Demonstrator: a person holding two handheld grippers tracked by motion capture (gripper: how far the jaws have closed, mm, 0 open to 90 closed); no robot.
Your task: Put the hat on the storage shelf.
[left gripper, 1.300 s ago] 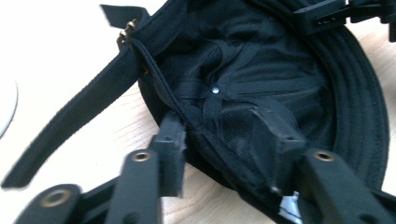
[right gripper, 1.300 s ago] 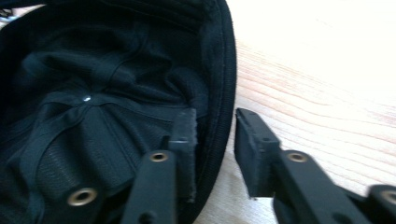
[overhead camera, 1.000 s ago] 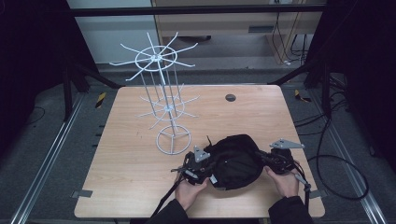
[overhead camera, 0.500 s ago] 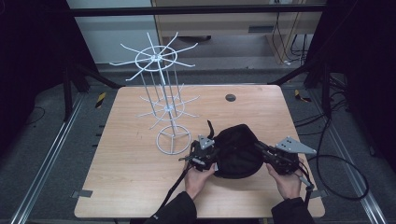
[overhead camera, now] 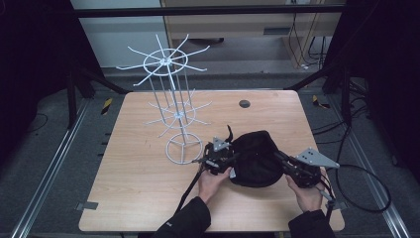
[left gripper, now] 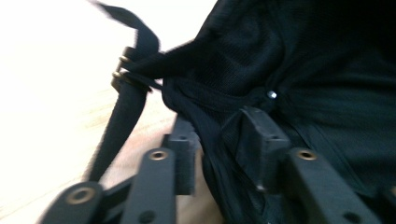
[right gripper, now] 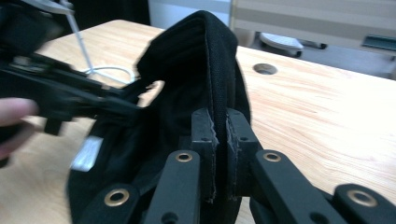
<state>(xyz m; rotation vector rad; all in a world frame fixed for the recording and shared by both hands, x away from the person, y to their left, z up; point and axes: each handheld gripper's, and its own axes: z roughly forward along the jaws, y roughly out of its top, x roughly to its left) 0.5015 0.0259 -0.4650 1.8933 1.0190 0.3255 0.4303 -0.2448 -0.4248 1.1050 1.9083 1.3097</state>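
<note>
Wooden table (overhead camera: 148, 198), black cap (overhead camera: 255, 158) held up between two grippers near its front edge.
Right gripper (right gripper: 217, 135) is clamped flat on the cap's stitched rim; left gripper (left gripper: 219, 140) pinches the fabric on the opposite side, beside the buckled strap (left gripper: 128, 100). Judged as a carry step toward the white wire display rack (overhead camera: 171, 106) just beside the left gripper; next calls for lifting and spreading the opening over a prong.

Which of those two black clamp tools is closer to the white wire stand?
The left gripper: it grips the black fabric cap on the side facing the white wire rack's ring base, while the right gripper holds the cap's far edge.
</note>
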